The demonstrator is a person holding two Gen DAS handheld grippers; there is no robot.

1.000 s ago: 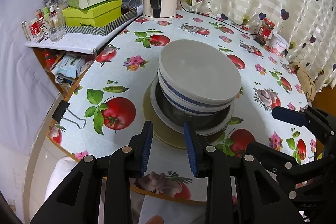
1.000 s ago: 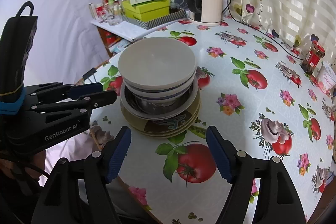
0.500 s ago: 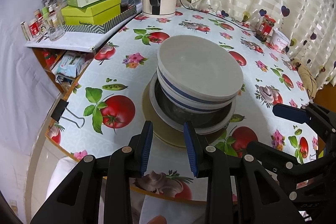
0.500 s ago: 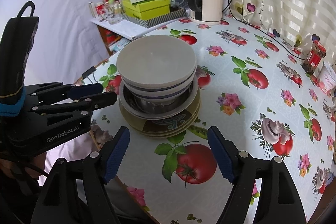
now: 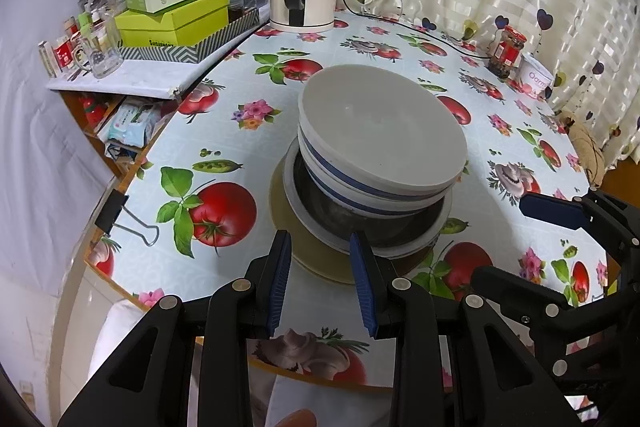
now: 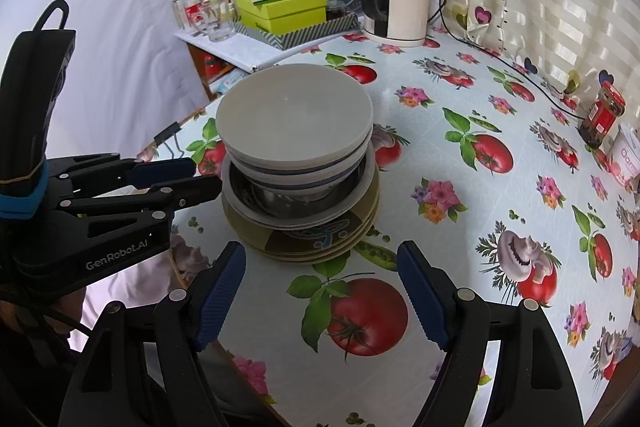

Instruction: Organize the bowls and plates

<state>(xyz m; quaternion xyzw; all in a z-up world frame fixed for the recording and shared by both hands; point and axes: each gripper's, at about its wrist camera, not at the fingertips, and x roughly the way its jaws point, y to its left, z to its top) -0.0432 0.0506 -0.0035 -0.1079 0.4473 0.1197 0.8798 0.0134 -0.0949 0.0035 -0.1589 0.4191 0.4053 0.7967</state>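
The stack of bowls (image 6: 296, 131) sits on olive plates (image 6: 320, 247) near the table's (image 6: 500, 211) front edge: a white bowl with a blue stripe on top, a steel bowl (image 5: 360, 223) under it, a white dish below. My left claw (image 5: 320, 247) hangs just before the plates, jaws parted narrowly and holding nothing. My right claw (image 6: 320, 283) waits near the stack, spread wide and empty. A kettle (image 6: 396, 7) and green boxes (image 6: 280, 11) stand at the back.
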